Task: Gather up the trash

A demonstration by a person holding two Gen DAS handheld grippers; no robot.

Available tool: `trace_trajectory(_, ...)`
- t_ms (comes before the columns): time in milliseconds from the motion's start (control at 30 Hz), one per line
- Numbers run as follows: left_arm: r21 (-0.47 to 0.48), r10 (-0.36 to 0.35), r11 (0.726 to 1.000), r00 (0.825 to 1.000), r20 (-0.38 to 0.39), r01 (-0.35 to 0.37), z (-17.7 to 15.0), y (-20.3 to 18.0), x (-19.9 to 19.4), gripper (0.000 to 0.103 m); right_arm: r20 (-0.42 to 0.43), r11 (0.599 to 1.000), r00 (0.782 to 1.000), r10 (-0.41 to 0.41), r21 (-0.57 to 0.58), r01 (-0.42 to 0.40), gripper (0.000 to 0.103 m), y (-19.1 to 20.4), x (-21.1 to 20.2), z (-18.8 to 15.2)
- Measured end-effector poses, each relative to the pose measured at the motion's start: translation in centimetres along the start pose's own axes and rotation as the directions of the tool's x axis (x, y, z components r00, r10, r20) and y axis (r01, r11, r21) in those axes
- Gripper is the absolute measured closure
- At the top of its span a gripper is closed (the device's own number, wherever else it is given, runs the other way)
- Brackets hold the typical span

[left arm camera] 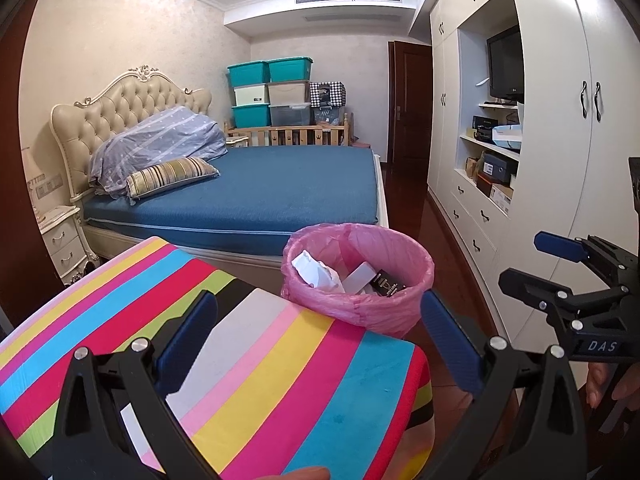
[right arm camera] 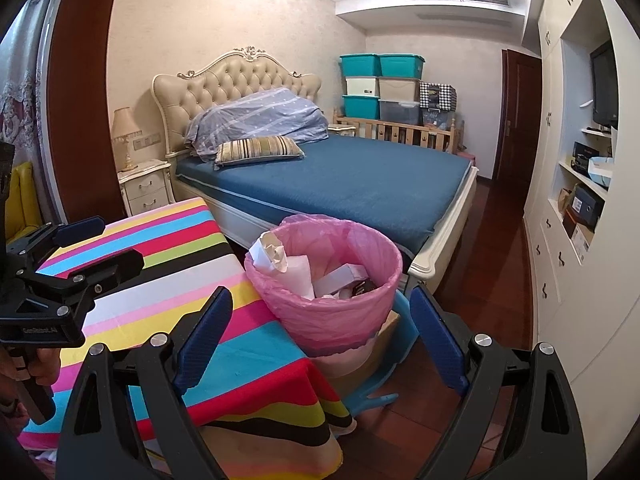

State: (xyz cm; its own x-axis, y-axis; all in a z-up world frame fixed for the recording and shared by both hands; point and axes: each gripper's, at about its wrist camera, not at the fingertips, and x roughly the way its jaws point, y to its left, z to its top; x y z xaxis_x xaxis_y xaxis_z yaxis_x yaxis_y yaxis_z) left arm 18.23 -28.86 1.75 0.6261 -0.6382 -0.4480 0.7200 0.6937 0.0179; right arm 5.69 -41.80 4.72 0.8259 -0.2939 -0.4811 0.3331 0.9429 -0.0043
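Observation:
A trash bin with a pink liner (left arm camera: pixel 372 310) (right arm camera: pixel 332 316) stands just past the corner of the table with the striped cloth (left arm camera: pixel 260 364) (right arm camera: pixel 180 280). Inside it lie crumpled white paper (left arm camera: pixel 316 274) (right arm camera: pixel 274 254), a white box (left arm camera: pixel 360 278) (right arm camera: pixel 340 274) and a dark item (left arm camera: pixel 386 285). My left gripper (left arm camera: pixel 318 298) hovers over the table corner, open and empty; it also shows as the left gripper (right arm camera: pixel 108 246) at the left edge. My right gripper (right arm camera: pixel 320 294) is open and empty in front of the bin; the left wrist view shows the right gripper (left arm camera: pixel 534 262) on the right.
A bed with a blue cover (left arm camera: pixel 280 188) (right arm camera: pixel 360 184) lies behind the bin. A white wardrobe with shelves and drawers (left arm camera: pixel 540 160) (right arm camera: pixel 580 240) lines the right side. A light blue stool (right arm camera: pixel 400 344) sits under the bin. Dark wood floor (right arm camera: pixel 492 280) runs between bed and wardrobe.

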Motion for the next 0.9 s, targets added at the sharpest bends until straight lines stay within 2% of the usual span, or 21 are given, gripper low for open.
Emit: trace_trajectory(900,0.01,-0.033,0.999,0.999,0.007,0.033,-0.08,0.7,-0.4,0.005,-0.005,1.0,1.0,-0.005,0.008,0.005,0.018,0.05,0.29,-0.05)
